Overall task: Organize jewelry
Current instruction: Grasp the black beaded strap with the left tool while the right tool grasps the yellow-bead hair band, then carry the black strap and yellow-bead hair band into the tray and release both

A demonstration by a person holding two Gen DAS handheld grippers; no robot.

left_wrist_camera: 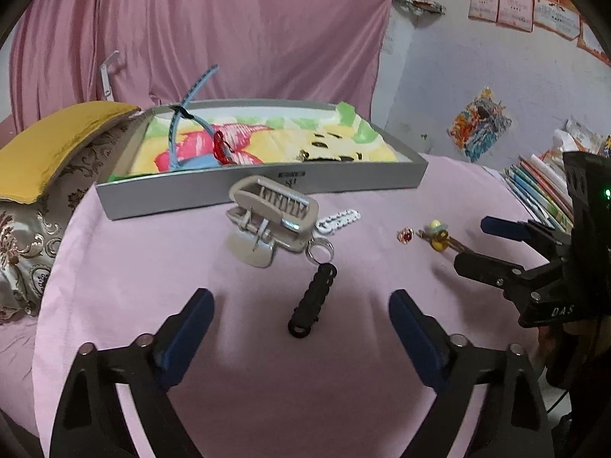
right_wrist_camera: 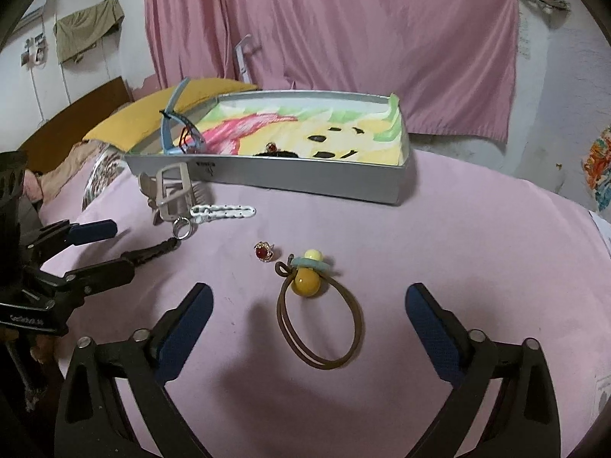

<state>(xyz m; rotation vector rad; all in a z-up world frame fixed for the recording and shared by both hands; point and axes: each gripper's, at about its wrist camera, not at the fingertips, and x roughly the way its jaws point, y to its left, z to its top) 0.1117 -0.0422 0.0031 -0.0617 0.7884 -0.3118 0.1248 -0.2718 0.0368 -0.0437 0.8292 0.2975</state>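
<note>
Nearest my left claw [left_wrist_camera: 301,316] lies a black braided strap [left_wrist_camera: 312,297] with a metal key ring [left_wrist_camera: 320,252] at its far end, stretched on the pink cloth [left_wrist_camera: 152,267] right between the blue pads, which stand wide apart and hold nothing. My right claw [right_wrist_camera: 309,309] is just as wide and just as empty, framing a brown elastic hair tie [right_wrist_camera: 320,324] with yellow beads [right_wrist_camera: 306,281]; a small red-stone ring [right_wrist_camera: 263,253] sits just beside it. I judge the strap light and limp, so it will sag if taken at one end; I would close across its middle, where the braid is thick enough to fill the pads. I expect the hair tie to be soft and springy, and its loop could slip out, so the bead cluster looks the firmer place to pinch. I take the red ring to be small, hard and slippery, and it would need a careful pinch from straight above. Further off, a beige hair claw clip [left_wrist_camera: 273,215] and a white snap clip [left_wrist_camera: 340,221] lie near the grey tray [left_wrist_camera: 267,191], which has a bright cartoon-print lining and already holds a blue headband [left_wrist_camera: 183,114] and some small pieces I cannot make out. I judge both loose pieces belong in that tray.
</note>
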